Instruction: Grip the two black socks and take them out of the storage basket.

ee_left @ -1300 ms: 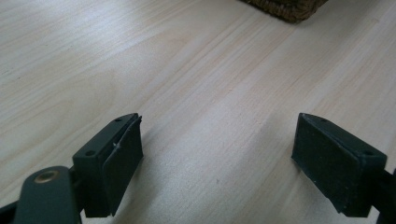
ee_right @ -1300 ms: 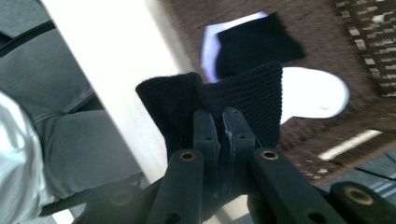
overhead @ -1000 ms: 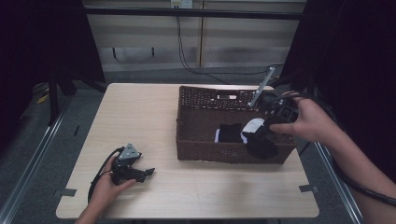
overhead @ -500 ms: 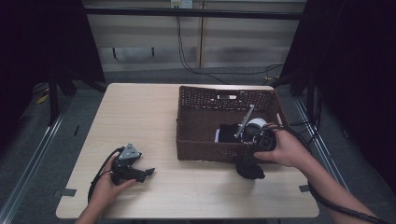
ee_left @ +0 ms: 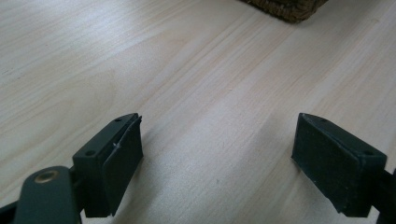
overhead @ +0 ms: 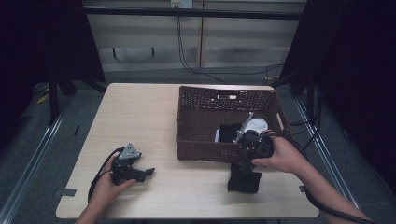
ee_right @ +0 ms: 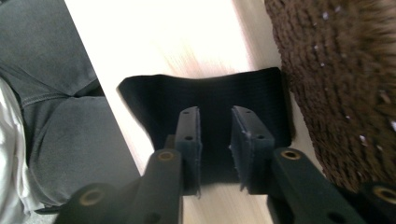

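Looks like the unloading step here: the right gripper (overhead: 246, 164) has set a black folded cloth (overhead: 243, 181) down on the table (overhead: 140, 116), just in front of the near wall of the wicker basket (overhead: 201, 100), toward the right. Its jaws have just been opening, and in the right gripper view they stand a little apart above the cloth (ee_right: 210, 112), pads not pressing it (so I'd call it let go). Next move is probably lifting clear and going back to the basket for the other dark and white pieces (overhead: 257, 126). The cloth looks soft, flat, squarish. The left gripper (overhead: 140, 172) rests on the table at near left, jaws wide, nothing between them.
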Demonstrator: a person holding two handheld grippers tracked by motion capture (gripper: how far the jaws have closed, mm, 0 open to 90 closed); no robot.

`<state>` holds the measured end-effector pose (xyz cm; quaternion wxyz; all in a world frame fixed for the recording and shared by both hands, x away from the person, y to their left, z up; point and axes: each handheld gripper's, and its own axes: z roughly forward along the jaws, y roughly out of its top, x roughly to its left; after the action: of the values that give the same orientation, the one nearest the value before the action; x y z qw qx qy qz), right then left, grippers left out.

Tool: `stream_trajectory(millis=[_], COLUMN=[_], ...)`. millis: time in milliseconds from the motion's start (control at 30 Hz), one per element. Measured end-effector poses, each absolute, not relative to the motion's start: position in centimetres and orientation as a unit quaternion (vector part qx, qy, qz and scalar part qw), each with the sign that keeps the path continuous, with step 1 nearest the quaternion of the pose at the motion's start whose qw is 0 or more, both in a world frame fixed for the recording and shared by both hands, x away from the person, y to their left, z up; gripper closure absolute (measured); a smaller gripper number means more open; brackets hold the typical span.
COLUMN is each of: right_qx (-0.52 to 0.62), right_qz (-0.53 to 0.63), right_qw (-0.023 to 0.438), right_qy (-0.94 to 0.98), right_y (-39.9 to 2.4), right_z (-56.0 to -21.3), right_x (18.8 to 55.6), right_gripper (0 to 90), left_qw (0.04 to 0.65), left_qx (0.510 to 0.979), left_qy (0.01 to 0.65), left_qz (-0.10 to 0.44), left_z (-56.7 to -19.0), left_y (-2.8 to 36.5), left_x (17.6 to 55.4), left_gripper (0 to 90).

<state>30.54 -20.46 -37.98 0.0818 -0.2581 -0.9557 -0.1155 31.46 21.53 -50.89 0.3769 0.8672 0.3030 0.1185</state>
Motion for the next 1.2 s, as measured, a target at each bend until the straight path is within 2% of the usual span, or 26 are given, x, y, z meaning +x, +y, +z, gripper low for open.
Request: stream_trajectory(millis=[333, 633, 900, 1200], right_qx=[-0.283, -0.320, -0.355, -0.390], right_qz=[-0.131, -0.143, -0.135, -0.131], right_qw=[0.040, 0.000, -0.010, -0.012], right_qy=[-0.949, -0.937, -0.925, -0.911], right_y=[-21.2, -21.7, -22.1, -22.5], right_z=[-35.2, -33.6, -35.4, -38.4], right_x=[31.9, 36.0, 40.0, 42.3], right_gripper=[56.0, 47.9, 46.7, 43.3], left_qw=[0.379, 0.379, 0.378, 0.378], left_qx=[0.865, 0.866, 0.867, 0.867], left_qy=[0.305, 0.303, 0.303, 0.303], left_qz=[0.119, 0.120, 0.120, 0.119], left_z=[-50.9, -50.9, -50.9, -50.9], left_y=[21.5, 21.5, 21.5, 21.5], left_x=[31.5, 31.5, 31.5, 31.5], left_gripper=[15.3, 15.3, 15.3, 15.3])
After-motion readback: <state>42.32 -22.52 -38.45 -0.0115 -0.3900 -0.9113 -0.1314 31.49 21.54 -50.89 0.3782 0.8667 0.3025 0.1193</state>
